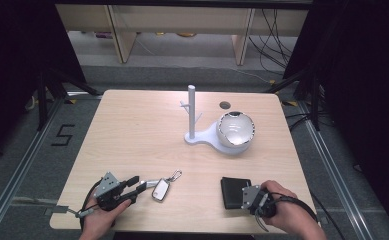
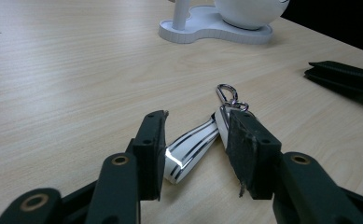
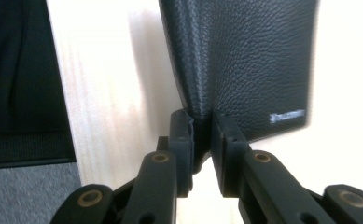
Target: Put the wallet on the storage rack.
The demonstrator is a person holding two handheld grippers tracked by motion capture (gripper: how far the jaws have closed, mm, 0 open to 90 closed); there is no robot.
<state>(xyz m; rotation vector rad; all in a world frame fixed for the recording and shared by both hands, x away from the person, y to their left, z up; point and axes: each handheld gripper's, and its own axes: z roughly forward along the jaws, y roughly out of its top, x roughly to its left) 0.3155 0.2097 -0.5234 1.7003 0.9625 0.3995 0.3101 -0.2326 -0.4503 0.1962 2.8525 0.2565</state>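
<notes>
1. Centrally, the light wooden table (image 1: 132, 130) carries a white stand (image 1: 192, 112), an upright post with short side pegs on a flat base that also holds a white bowl-shaped dish (image 1: 236, 129) with a glossy inner surface.
2. Left gripper (image 1: 134, 187): held in the person's left hand (image 1: 99, 220) near the front edge of the table, pointing toward the car key fob (image 1: 160, 190).
3. Car key fob, left gripper view (image 2: 191, 149): a white and chrome body lying flat on the wood, with a metal clip ring (image 2: 228, 95) at its far end. The body lies between the two black jaws, which stand apart on either side of it; whether the right-hand pad touches the fob cannot be told.
4. Right gripper (image 1: 242, 197): held in the person's right hand (image 1: 287, 212) at the front right of the table, at the near edge of the black leather wallet (image 1: 234, 192).
5. Black leather wallet, right gripper view (image 3: 244, 60): pebbled black leather with a small pale logo near one corner. The jaws are clamped on its folded spine edge, with the pads (image 3: 184, 133) pressing from both sides.
6. Wallet and fob lie well apart, both nearer the person than the stand.
</notes>
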